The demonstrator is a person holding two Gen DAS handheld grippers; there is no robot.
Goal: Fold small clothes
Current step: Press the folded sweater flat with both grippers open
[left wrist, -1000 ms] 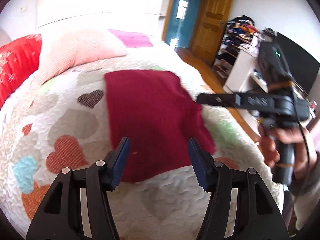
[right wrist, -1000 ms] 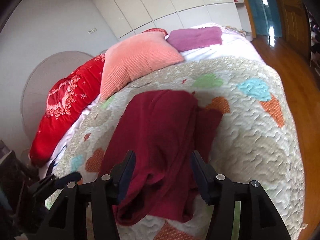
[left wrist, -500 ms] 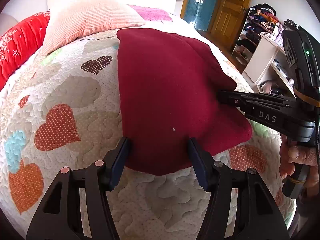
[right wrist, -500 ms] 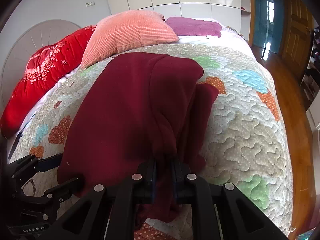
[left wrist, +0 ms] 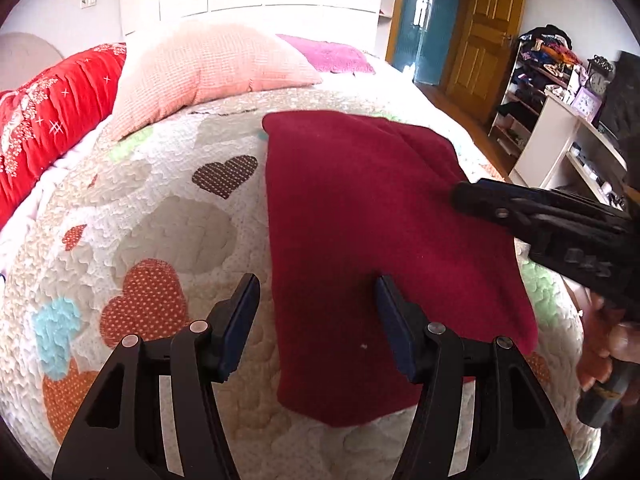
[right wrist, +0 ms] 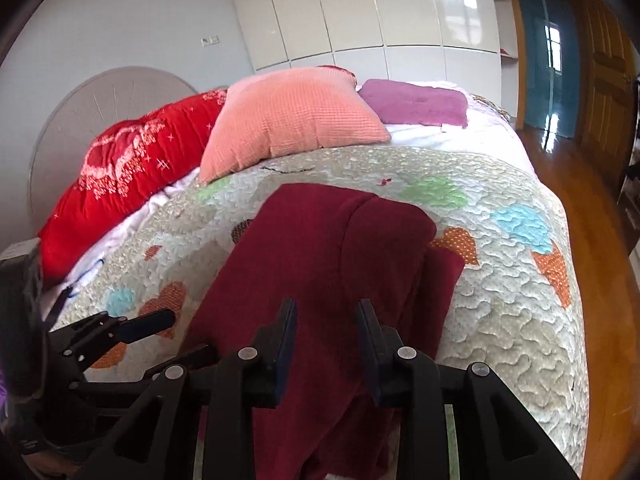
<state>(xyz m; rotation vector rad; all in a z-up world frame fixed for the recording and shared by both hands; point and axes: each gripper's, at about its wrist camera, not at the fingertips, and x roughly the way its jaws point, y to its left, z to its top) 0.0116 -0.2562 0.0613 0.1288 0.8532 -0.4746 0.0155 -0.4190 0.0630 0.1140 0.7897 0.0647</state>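
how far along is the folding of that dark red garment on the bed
Partly done: the dark red garment lies on the quilt with one layer already folded over. Nothing is in hand; the left gripper and right gripper are both open above it. Further folds look left.

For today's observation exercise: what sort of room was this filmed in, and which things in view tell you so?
A home bedroom, most likely. A bed with a heart-patterned quilt fills the view, pillows lie against a rounded headboard, and tall white wardrobe doors line the far wall. A dark red garment lies on the quilt.
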